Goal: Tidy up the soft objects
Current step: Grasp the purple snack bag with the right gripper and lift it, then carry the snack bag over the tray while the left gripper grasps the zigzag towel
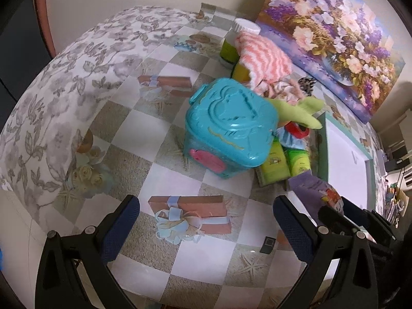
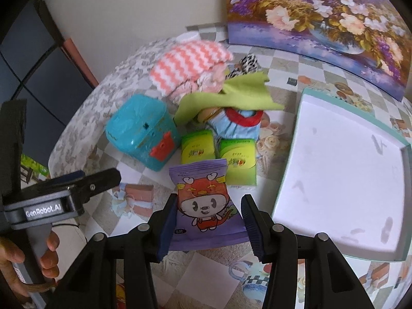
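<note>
Left wrist view: left gripper point(image 1: 206, 228) hangs over the checked tablecloth point(image 1: 159, 139).
Left fingers: spread wide, nothing between the pads, touching nothing.
Teal box point(image 1: 229, 126): at 12 o'clock from those fingers, tilted.
Purple snack packet point(image 1: 315, 191): at 3 o'clock, partly hidden behind the right gripper point(image 1: 332, 216).

Right wrist view: purple snack packet point(image 2: 206, 206) fills the centre.
Packet axis: long axis runs 6 to 12 o'clock, crimped top edge pointing to 12.
Right gripper point(image 2: 208, 228): about half open, pads pressing the packet's two side edges.
White tray point(image 2: 342, 172): at 3 o'clock.
Green packs point(image 2: 219, 154): just beyond the packet at 12.
</note>
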